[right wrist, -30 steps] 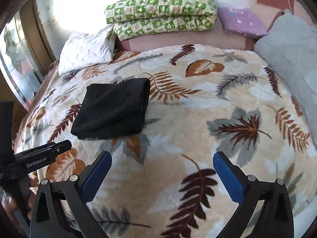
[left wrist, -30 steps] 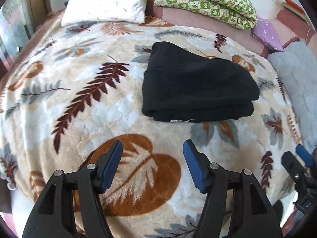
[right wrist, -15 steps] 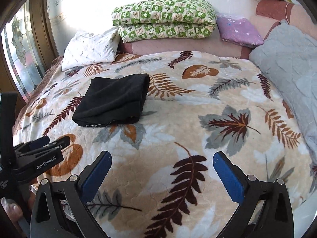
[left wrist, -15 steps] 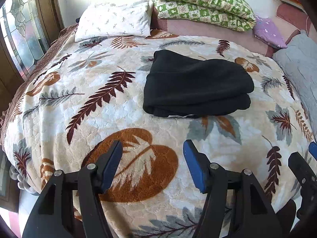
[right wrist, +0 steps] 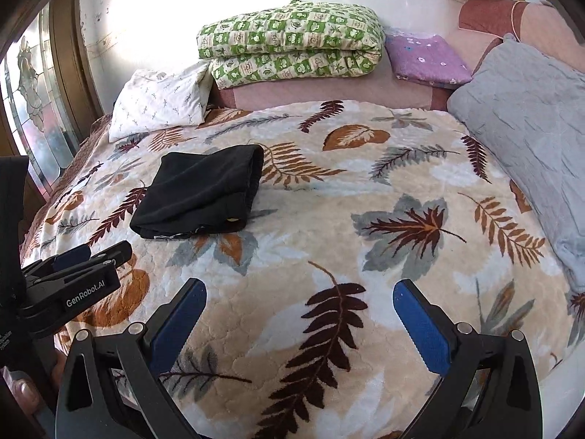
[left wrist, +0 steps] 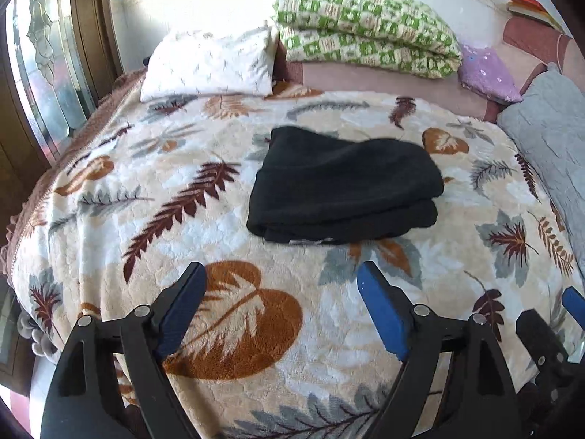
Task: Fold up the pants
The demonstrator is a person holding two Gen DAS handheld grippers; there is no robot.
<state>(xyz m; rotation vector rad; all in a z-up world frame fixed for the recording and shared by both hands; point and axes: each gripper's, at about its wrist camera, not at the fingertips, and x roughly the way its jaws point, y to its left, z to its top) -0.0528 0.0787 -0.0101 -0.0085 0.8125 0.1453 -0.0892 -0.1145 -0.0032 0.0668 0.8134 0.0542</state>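
The black pants (left wrist: 343, 186) lie folded into a thick rectangle on the leaf-print blanket (left wrist: 182, 219) in the middle of the bed. They also show in the right wrist view (right wrist: 204, 192), at the left. My left gripper (left wrist: 281, 292) is open and empty, held back from the pants near the bed's front edge. My right gripper (right wrist: 299, 307) is open and empty, well to the right of the pants. The left gripper shows from the side in the right wrist view (right wrist: 87, 256).
A white pillow (left wrist: 212, 64), a folded green checked quilt (left wrist: 365, 33) and a purple cushion (left wrist: 486, 73) lie along the headboard. A grey quilt (right wrist: 530, 139) covers the bed's right side. A glass door (left wrist: 44, 73) stands at the left.
Both grippers have pulled back and risen away from the folded pants, so more of the bed shows. The left gripper's jaws have spread a little wider. The pants have not moved.
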